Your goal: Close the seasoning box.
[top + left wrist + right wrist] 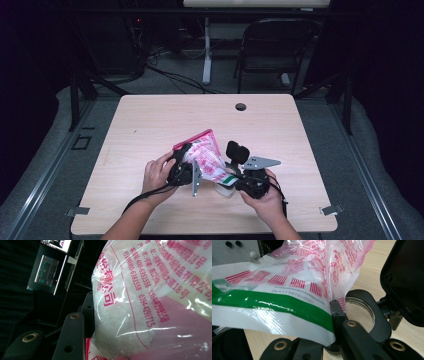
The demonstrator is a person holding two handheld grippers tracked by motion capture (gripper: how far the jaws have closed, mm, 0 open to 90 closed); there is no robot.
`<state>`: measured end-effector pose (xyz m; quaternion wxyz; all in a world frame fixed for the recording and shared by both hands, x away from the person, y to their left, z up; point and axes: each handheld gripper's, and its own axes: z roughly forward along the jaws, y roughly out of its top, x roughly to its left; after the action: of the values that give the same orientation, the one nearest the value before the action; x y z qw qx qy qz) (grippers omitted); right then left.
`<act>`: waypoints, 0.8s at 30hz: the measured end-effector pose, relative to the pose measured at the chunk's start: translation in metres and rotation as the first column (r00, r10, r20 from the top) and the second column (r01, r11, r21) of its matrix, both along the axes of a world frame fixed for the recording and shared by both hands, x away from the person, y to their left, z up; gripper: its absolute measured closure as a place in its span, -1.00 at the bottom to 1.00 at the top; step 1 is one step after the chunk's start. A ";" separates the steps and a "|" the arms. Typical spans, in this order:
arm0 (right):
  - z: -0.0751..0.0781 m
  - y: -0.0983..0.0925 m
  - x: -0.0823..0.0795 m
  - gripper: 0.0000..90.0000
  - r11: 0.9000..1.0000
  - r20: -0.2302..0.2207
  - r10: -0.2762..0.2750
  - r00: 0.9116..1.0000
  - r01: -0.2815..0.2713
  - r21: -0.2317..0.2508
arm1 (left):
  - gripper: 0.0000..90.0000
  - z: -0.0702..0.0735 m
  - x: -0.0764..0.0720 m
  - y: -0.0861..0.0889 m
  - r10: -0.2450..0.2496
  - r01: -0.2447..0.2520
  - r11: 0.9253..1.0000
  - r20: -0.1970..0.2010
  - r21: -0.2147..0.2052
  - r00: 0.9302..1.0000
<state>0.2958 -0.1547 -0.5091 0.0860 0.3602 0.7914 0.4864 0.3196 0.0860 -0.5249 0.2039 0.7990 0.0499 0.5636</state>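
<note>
A clear plastic bag [207, 157] with red print and white granules inside is held up over the table between both grippers. My left gripper [185, 171] is shut on its upper left part; in the left gripper view the bag [150, 302] presses against one black finger [72, 337] and hides the other. My right gripper [241, 181] is shut on the bag's lower edge, and its tips [335, 312] pinch the white and green strip [287, 305]. Just beyond them stands a round clear jar with a black rim [372, 315], its black flip lid [404, 282] raised.
The wooden table [150, 120] has a small round hole [241, 106] near its far edge. A dark folding chair [272, 45] and cables stand on the floor behind it. Metal clips sit at the table's front corners [331, 210].
</note>
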 end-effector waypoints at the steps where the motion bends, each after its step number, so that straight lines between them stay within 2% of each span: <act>1: 0.000 0.000 0.000 1.00 1.000 0.000 -0.001 1.000 0.001 0.000 | 0.37 0.000 0.000 0.000 0.001 -0.001 1.000 0.002 0.004 1.000; 4: 0.000 0.000 0.000 1.00 1.000 0.000 -0.002 1.000 0.002 -0.001 | 0.38 0.002 -0.001 0.000 0.004 -0.004 1.000 0.005 0.022 1.000; 24: -0.002 0.001 0.000 1.00 1.000 -0.002 -0.001 1.000 0.001 -0.004 | 0.38 0.003 -0.003 0.000 0.005 -0.006 0.999 0.024 0.043 1.000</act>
<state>0.2953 -0.1535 -0.5109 0.0863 0.3607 0.7924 0.4843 0.3170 0.0859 -0.5215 0.1854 0.7962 0.0376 0.5747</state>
